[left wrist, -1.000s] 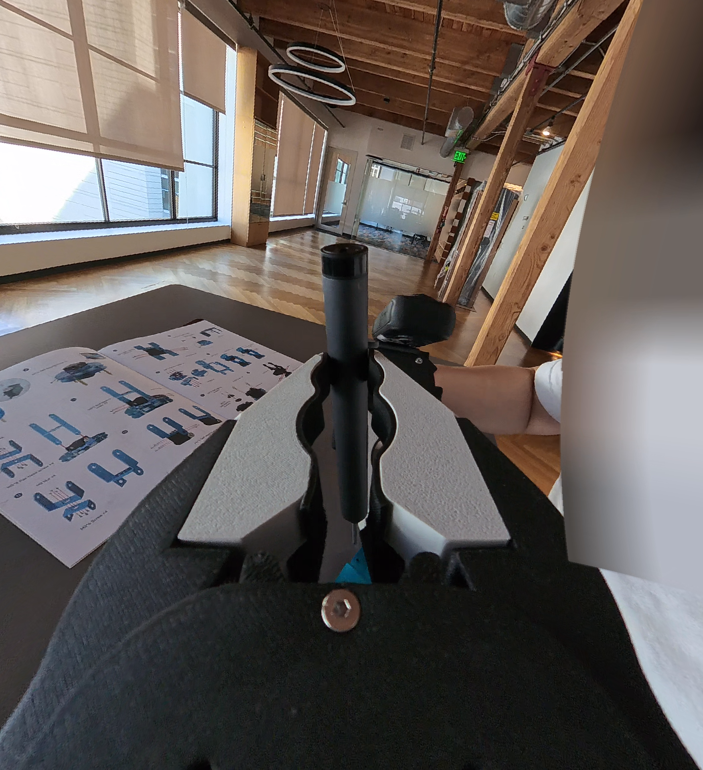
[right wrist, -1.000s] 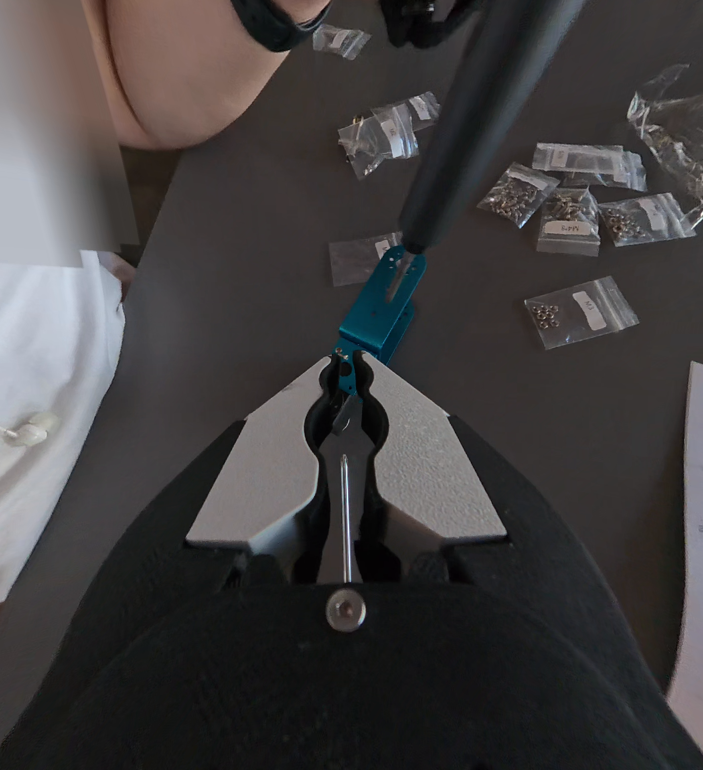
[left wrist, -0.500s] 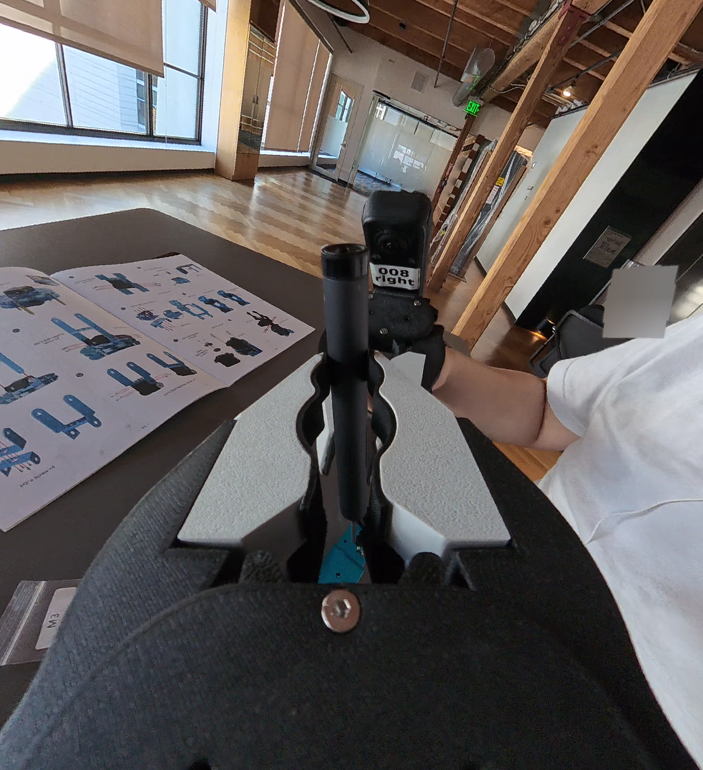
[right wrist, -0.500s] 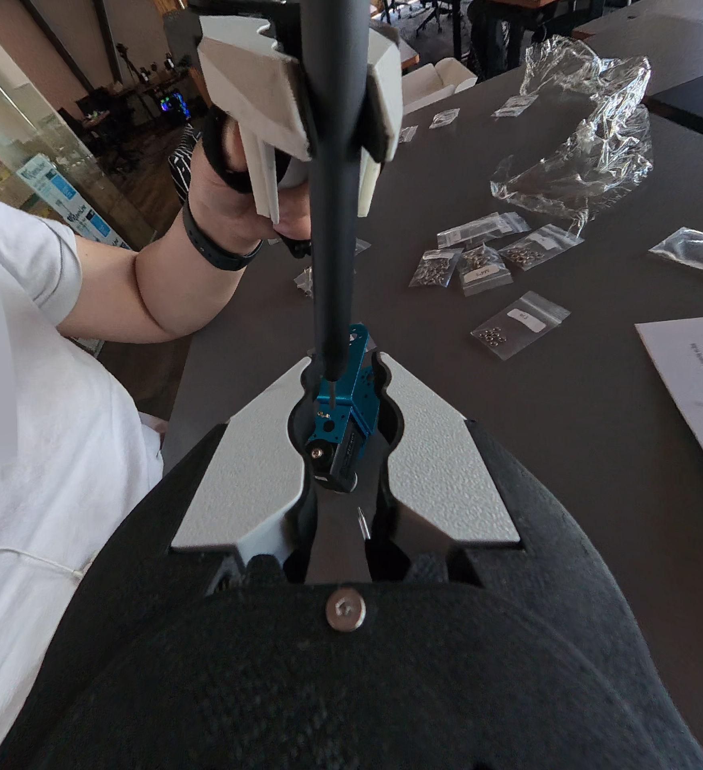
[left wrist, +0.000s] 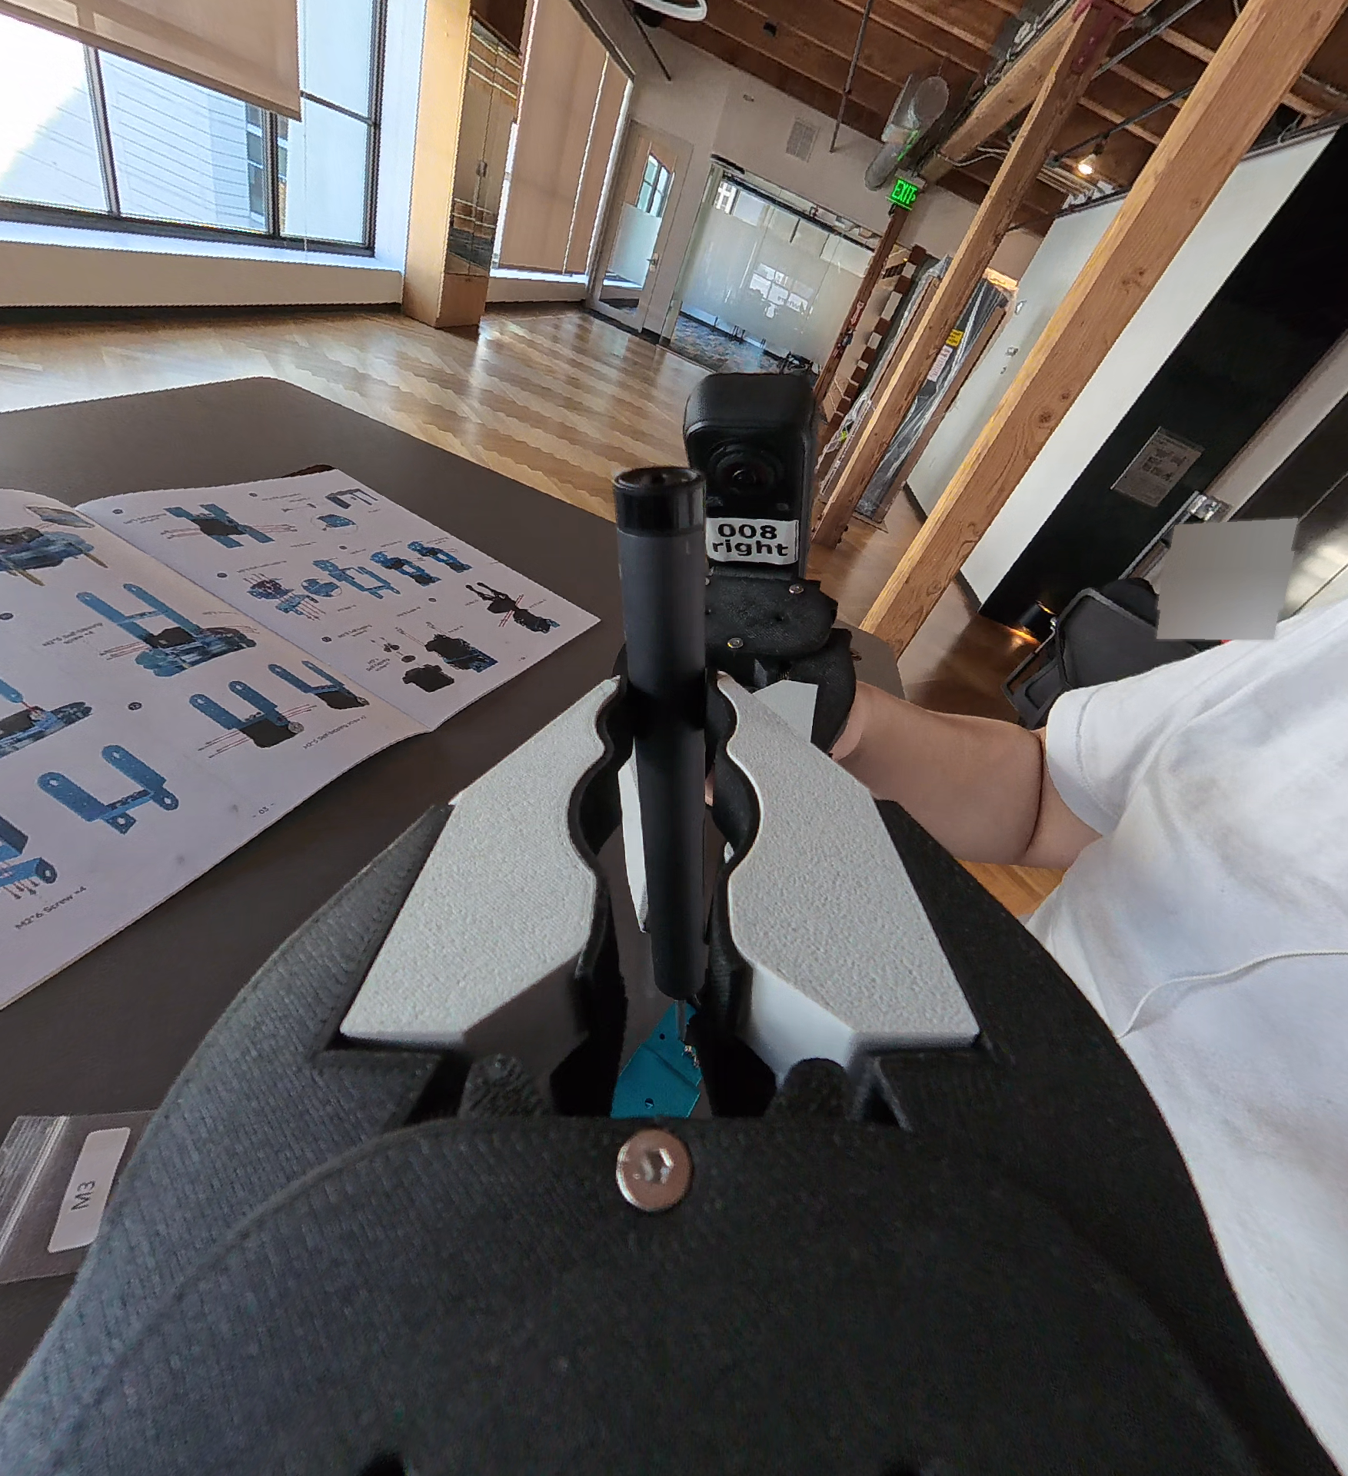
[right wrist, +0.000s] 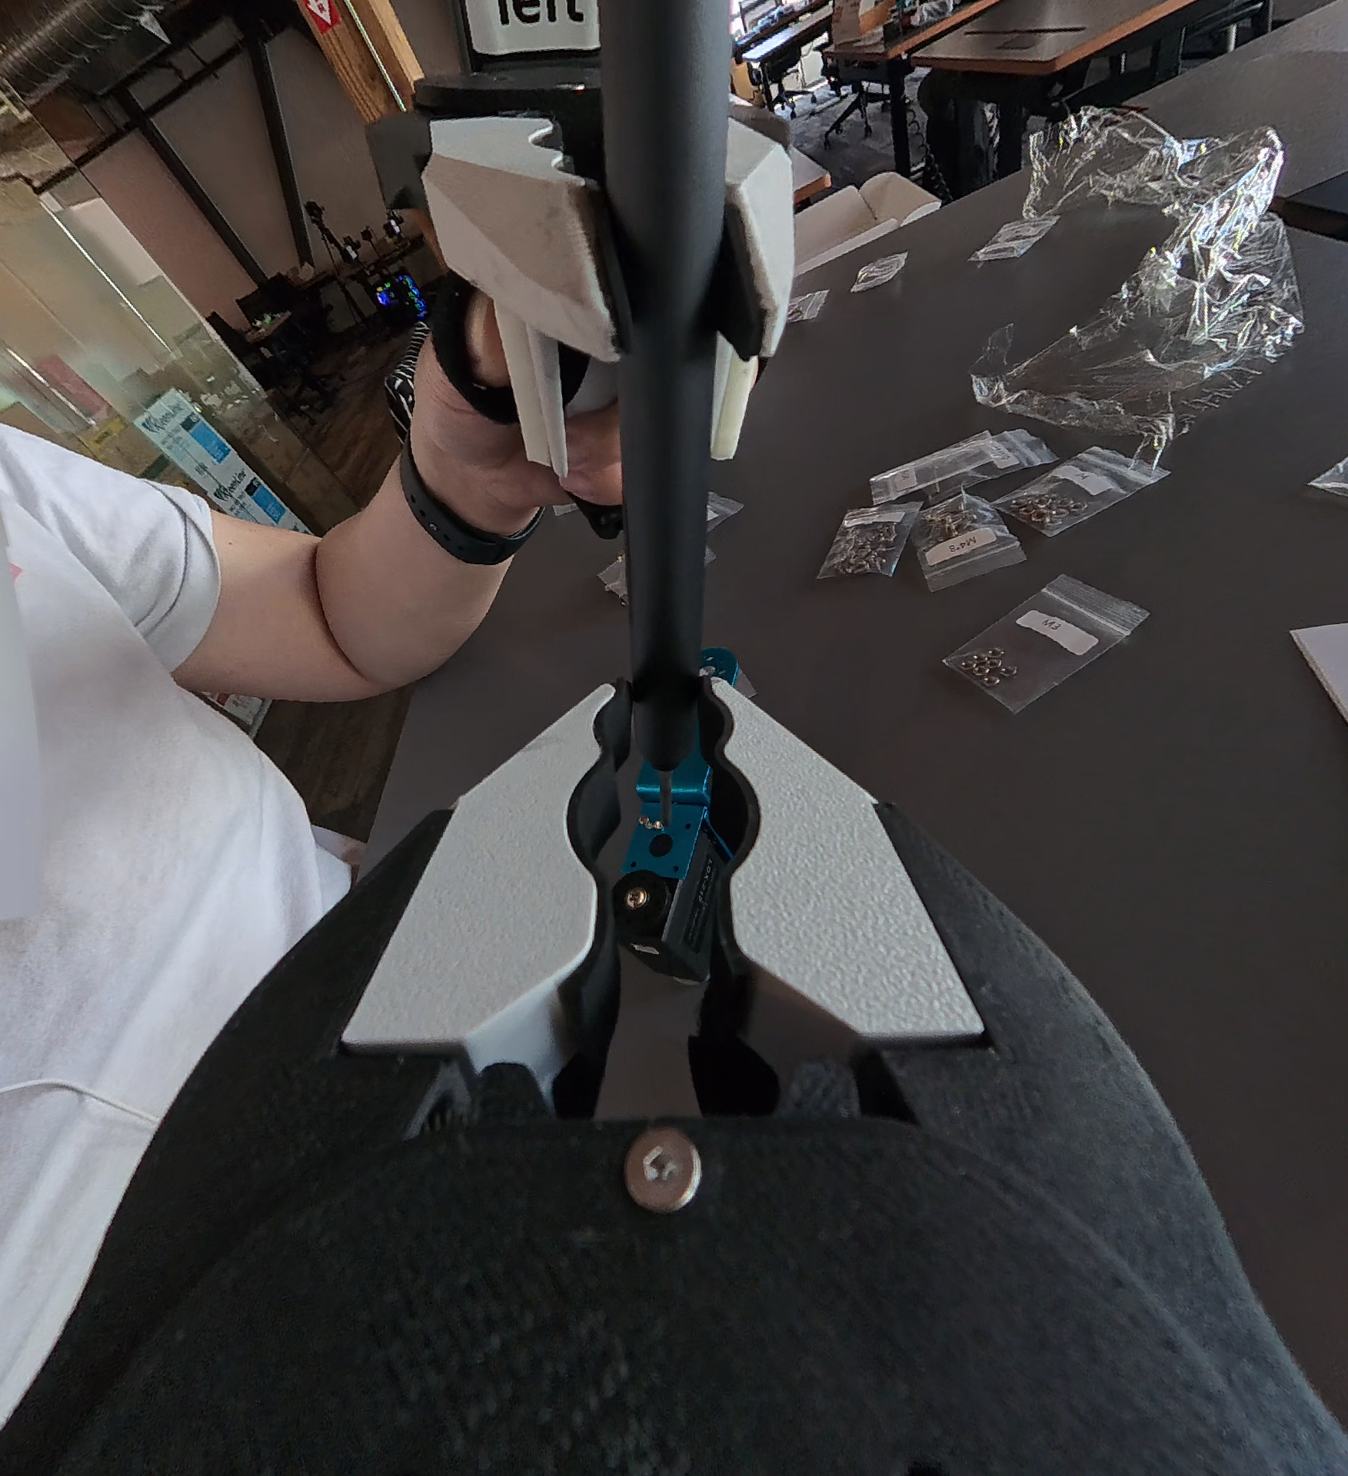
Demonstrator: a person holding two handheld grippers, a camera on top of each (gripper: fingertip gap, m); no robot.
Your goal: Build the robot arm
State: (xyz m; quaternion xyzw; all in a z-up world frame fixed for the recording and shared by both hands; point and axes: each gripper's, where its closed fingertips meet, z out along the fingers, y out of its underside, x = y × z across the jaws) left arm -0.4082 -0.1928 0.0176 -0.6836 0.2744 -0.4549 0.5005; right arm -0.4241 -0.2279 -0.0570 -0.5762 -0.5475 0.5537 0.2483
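My left gripper (left wrist: 664,703) is shut on a black screwdriver (left wrist: 664,719), held upright with its thin bit pointing down. The bit tip rests on a blue metal bracket (left wrist: 654,1070) seen low between my fingers. My right gripper (right wrist: 666,703) is shut on that blue bracket (right wrist: 666,831), which carries a small black servo (right wrist: 666,918). In the right wrist view the screwdriver (right wrist: 666,359) comes down from above, its bit on a small screw on the bracket's face. The left gripper (right wrist: 638,263) shows above it, held by a hand with a black wristband.
An open instruction booklet (left wrist: 175,679) lies on the dark table (right wrist: 1054,878) to the left. Several small clear bags of screws and nuts (right wrist: 1046,639) and crumpled clear plastic (right wrist: 1158,295) lie farther right. One labelled bag (left wrist: 39,1198) lies near the left gripper. A person in a white shirt (left wrist: 1214,958) sits close. One gripper's finger ends stand about 8 cm off the other's.
Both grippers tilted up from looking down at the table. The screwdriver bit moved along the bracket onto the screw near the servo. Both stayed shut.
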